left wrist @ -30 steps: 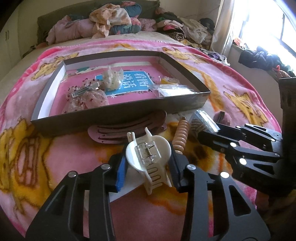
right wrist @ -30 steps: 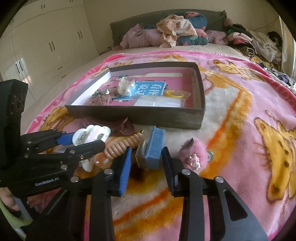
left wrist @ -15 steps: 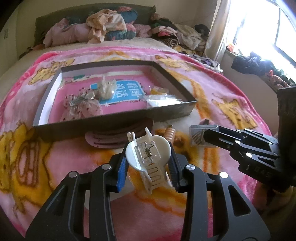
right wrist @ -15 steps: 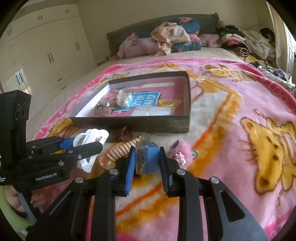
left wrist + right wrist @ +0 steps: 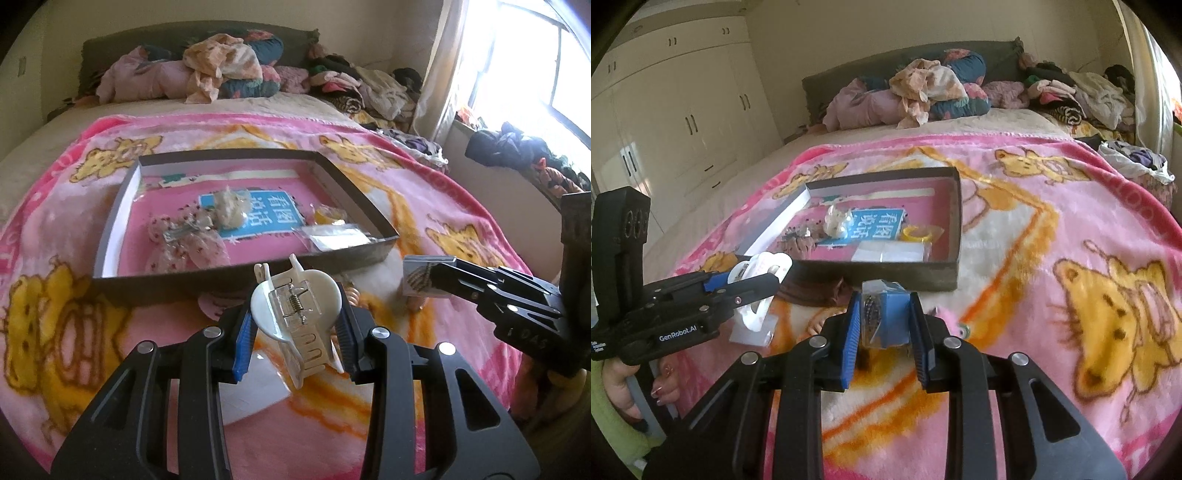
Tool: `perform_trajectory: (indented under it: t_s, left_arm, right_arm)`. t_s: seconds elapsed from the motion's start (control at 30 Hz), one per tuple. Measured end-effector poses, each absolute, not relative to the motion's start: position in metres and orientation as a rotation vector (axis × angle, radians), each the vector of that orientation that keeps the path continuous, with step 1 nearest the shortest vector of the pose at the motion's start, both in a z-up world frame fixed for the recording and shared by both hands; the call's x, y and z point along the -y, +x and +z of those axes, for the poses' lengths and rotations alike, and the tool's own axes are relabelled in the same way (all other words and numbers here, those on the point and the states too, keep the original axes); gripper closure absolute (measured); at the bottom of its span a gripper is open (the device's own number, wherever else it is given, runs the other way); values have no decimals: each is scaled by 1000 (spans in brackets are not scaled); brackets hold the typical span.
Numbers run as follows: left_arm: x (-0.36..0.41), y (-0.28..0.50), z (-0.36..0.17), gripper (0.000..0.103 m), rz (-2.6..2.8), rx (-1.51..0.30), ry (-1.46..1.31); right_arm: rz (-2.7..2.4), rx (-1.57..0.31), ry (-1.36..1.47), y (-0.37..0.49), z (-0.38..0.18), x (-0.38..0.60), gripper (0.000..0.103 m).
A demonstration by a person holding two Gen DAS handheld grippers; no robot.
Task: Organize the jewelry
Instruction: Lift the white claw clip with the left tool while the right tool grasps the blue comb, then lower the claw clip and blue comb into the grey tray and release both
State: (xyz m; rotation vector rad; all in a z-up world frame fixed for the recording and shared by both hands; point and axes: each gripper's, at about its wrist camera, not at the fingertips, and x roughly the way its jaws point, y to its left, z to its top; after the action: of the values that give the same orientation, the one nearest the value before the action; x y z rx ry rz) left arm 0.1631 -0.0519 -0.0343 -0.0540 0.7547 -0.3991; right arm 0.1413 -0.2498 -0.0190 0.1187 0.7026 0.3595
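My left gripper (image 5: 295,317) is shut on a white claw hair clip (image 5: 295,306), held above the blanket just in front of the shallow dark box (image 5: 236,275). The same clip (image 5: 759,269) shows at the left of the right wrist view. My right gripper (image 5: 886,314) is shut on a small blue packet (image 5: 886,314) with a clear face showing a metal piece. That packet (image 5: 421,277) also appears at the right in the left wrist view. Both are lifted off the bed. The box holds several small bagged items on a pink lining.
A pink cartoon blanket (image 5: 1052,258) covers the bed. In front of the box lie a dark hair piece (image 5: 812,293), a coiled peach hair tie (image 5: 354,295), a pink fluffy clip (image 5: 945,317) and a flat white card (image 5: 753,328). Clothes (image 5: 221,70) pile at the headboard.
Both grippers have risen off the blanket with their items. The right jaws closed onto the blue packet and lifted it. The box now looks smaller and farther below.
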Motion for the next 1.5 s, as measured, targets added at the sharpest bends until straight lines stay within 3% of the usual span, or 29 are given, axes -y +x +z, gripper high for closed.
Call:
perform_trajectory:
  t_s: [0.73,1.5]
  left_arm:
    - [-5,206,-26,73,-295,-728,-138]
    - [32,249,-40,73,-369,-759,-93]
  right_arm:
    - [356,-680,47,197,-4,218,79]
    - [297,-706,31,258,-20,226,79]
